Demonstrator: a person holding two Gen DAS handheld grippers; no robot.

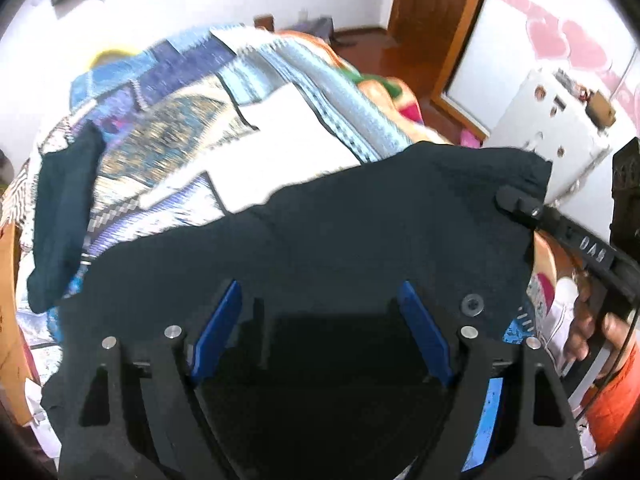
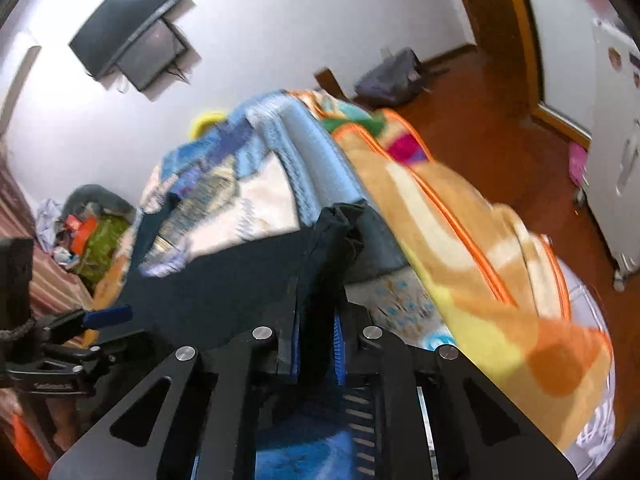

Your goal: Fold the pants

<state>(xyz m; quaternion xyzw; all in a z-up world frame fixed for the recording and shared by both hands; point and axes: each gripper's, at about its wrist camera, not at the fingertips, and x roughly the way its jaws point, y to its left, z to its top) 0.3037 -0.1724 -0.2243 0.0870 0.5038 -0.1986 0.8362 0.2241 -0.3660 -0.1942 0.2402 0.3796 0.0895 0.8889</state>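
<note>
The dark navy pants [image 1: 340, 232] lie spread over the patterned bedspread, one leg trailing to the far left [image 1: 60, 216]. My left gripper [image 1: 320, 300] is open, its blue pads wide apart over the dark cloth, holding nothing. My right gripper [image 2: 318, 280] is shut on a bunched edge of the pants [image 2: 336, 224] and lifts it off the bed. In the left wrist view the right gripper's finger [image 1: 520, 204] pinches the pants' far right corner. The left gripper shows at the left edge of the right wrist view [image 2: 104, 316].
A blue patchwork bedspread [image 1: 200, 128] covers the bed. An orange and yellow blanket [image 2: 480, 260] lies along its right side. A white cabinet [image 1: 560, 128], a wooden door frame [image 1: 440, 20] and red-brown floor are at the right. A clothes pile [image 2: 92, 232] is at the far left.
</note>
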